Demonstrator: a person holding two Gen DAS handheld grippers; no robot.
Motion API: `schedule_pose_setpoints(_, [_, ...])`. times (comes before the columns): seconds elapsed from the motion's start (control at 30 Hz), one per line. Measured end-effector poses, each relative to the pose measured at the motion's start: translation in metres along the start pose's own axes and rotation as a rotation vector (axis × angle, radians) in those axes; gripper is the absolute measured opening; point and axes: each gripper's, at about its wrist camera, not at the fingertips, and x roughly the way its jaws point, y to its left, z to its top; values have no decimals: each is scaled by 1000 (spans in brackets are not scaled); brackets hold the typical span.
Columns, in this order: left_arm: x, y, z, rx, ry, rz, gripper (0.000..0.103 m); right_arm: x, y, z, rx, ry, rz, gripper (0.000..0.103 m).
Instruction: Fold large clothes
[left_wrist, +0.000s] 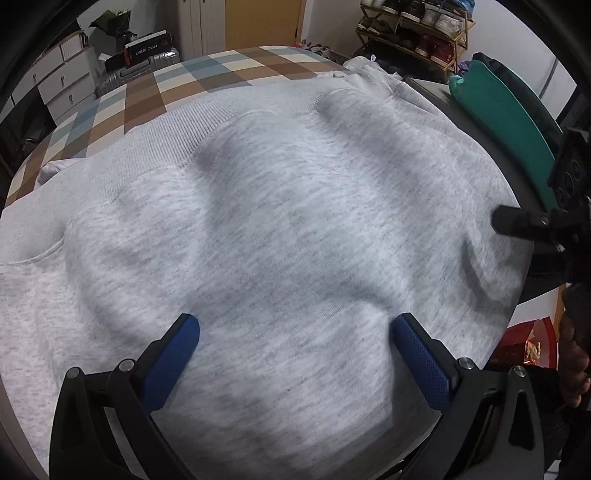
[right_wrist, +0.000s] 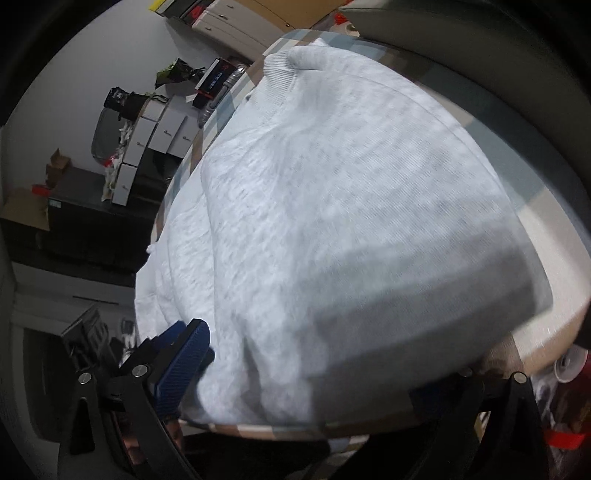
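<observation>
A large light grey sweatshirt (left_wrist: 280, 206) lies spread over a checked bed cover (left_wrist: 207, 74); its ribbed hem runs along the far edge. My left gripper (left_wrist: 295, 328) is open just above the cloth, blue pads wide apart, holding nothing. The right gripper's black body (left_wrist: 532, 221) shows at the right edge of the left wrist view. In the right wrist view the sweatshirt (right_wrist: 332, 206) fills the frame. My right gripper (right_wrist: 306, 373) is open, its jaws wide apart at the sweatshirt's near edge; the left blue pad (right_wrist: 181, 365) shows, and cloth hides most of the right one.
A teal and dark folded pile (left_wrist: 506, 122) lies at the bed's right side. A shoe rack (left_wrist: 413, 33), a suitcase (left_wrist: 136, 70) and white drawers (left_wrist: 62, 81) stand beyond the bed. A dark cabinet with boxes (right_wrist: 92, 206) stands at the left in the right wrist view.
</observation>
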Motion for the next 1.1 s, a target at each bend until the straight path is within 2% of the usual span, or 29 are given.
schedule_pose_setpoints(0.07, [5, -2, 5, -1, 0, -4, 102, 4, 5, 2, -6, -21, -28, 102])
schedule_pose_setpoints(0.17, [11, -2, 10, -2, 3, -14, 102, -4, 21, -1, -60, -84, -68, 87])
schedule_pose_setpoints(0.2, [11, -2, 10, 0, 2, -17, 102, -13, 33, -5, -90, -125, -45, 84])
schedule_pose_setpoints(0.27, [11, -1, 10, -3, 2, -26, 102, -24, 51, -10, -148, -162, 12, 84])
schedule_pose_setpoints(0.33, [11, 0, 10, -6, 4, -36, 102, -30, 67, -15, -212, -203, 13, 84])
schedule_pose_setpoints(0.4, [10, -2, 9, 4, 3, -34, 102, -21, 65, -16, -209, -204, -17, 90])
schedule_pose_setpoints(0.47, [9, -4, 7, 5, -2, -31, 102, -4, 48, -13, -121, -163, -110, 90])
schedule_pose_setpoints(0.5, [8, -5, 7, 5, -3, -33, 102, 2, 43, -10, -94, -134, -116, 89])
schedule_pose_setpoints(0.57, [8, -5, 6, -5, -10, -22, 102, -1, 35, -6, -52, -158, -96, 89])
schedule_pose_setpoints(0.63, [7, -5, 6, -5, -9, -26, 102, 2, 30, -2, -39, -154, -115, 88])
schedule_pose_setpoints(0.77, [5, -5, 6, -16, -14, -30, 102, 11, 35, 5, -82, -156, -183, 84])
schedule_pose_setpoints(0.8, [5, -5, 7, -20, -15, -32, 102, 10, 37, 7, -101, -173, -195, 73])
schedule_pose_setpoints(0.83, [5, -3, 7, -25, -16, -34, 102, 8, 38, 8, -117, -199, -216, 56])
schedule_pose_setpoints(0.87, [5, -2, 8, -30, -16, -37, 102, 6, 41, 9, -128, -216, -219, 50])
schedule_pose_setpoints(0.93, [6, -2, 8, -28, -14, -39, 102, -2, 42, 9, -136, -254, -194, 27])
schedule_pose_setpoints(1.0, [6, -3, 8, -25, -15, -35, 102, -10, 40, 6, -157, -280, -153, 23])
schedule_pose_setpoints(1.1, [6, -3, 8, -22, -22, -37, 102, -23, 63, -6, -285, -351, -132, 18])
